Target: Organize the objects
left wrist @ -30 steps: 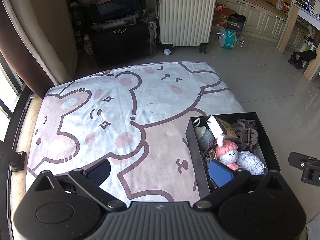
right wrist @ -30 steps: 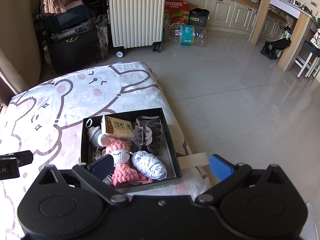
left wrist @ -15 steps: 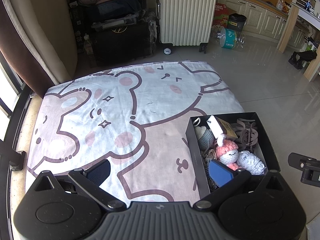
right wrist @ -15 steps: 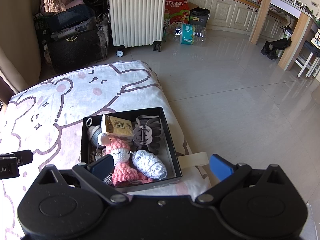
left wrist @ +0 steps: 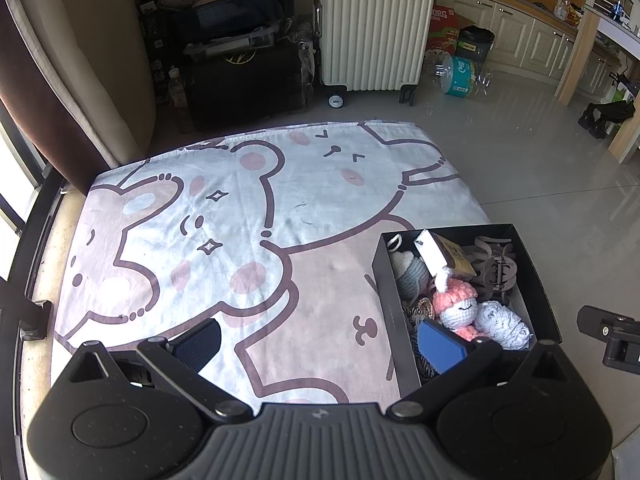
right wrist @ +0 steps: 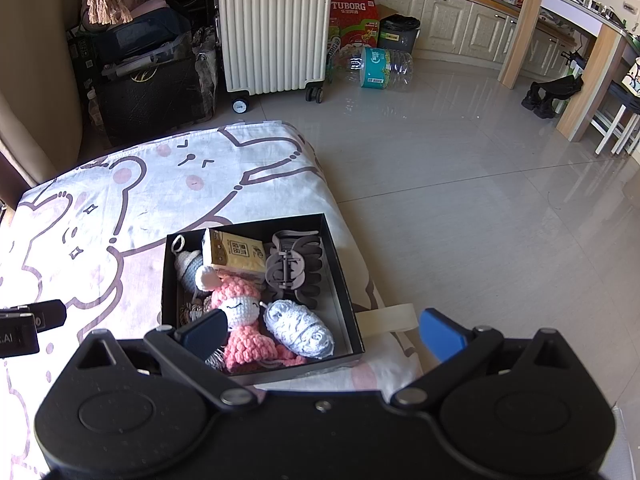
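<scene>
A black open box (right wrist: 339,264) (left wrist: 384,280) sits near the right edge of a bear-print blanket (left wrist: 240,220) (right wrist: 100,208). Inside lie a pink crochet doll (right wrist: 240,312) (left wrist: 456,304), a grey-white yarn bundle (right wrist: 298,328) (left wrist: 502,322), a grey hair claw (right wrist: 294,268) (left wrist: 496,264), a brown tissue pack (right wrist: 236,252) (left wrist: 444,250) and a small grey-white crochet toy (right wrist: 188,264) (left wrist: 408,268). My left gripper (left wrist: 320,342) hangs open above the blanket, its right finger over the box's near-left corner. My right gripper (right wrist: 322,330) hangs open above the box's near edge, holding nothing.
A cream suitcase (right wrist: 276,28) (left wrist: 376,24), black cases and bags (right wrist: 148,92) stand on the floor beyond the blanket. A plastic water jug (right wrist: 380,66) lies on the tiles. Shiny tiled floor (right wrist: 480,200) spreads to the right, with kitchen cabinets and a wooden post (right wrist: 520,36) beyond.
</scene>
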`<state>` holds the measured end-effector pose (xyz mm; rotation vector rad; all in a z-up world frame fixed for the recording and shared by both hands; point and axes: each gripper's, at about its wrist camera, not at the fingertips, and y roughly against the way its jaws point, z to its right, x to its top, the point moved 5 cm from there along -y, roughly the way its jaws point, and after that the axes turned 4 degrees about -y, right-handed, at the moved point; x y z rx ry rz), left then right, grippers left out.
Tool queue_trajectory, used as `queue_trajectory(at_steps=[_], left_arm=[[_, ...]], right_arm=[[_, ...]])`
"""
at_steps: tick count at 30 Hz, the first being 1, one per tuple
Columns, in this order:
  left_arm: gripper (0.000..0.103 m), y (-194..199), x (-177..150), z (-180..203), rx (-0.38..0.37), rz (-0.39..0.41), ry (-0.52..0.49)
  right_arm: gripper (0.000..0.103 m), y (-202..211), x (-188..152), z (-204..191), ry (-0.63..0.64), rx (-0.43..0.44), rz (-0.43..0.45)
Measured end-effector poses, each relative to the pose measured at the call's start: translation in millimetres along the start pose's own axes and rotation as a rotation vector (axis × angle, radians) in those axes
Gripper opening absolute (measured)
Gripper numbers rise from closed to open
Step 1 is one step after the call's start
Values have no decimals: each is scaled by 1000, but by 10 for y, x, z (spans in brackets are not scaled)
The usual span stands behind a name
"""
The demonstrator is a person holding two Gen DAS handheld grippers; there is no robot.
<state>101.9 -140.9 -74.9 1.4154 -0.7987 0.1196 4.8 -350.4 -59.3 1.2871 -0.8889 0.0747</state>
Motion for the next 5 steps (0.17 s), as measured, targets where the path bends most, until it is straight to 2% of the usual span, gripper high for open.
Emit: queue_trajectory(at_steps=[5], left_arm=[[103, -1, 0, -1, -2, 0, -1]], right_arm=[[103, 1, 3, 2, 0, 0, 0]])
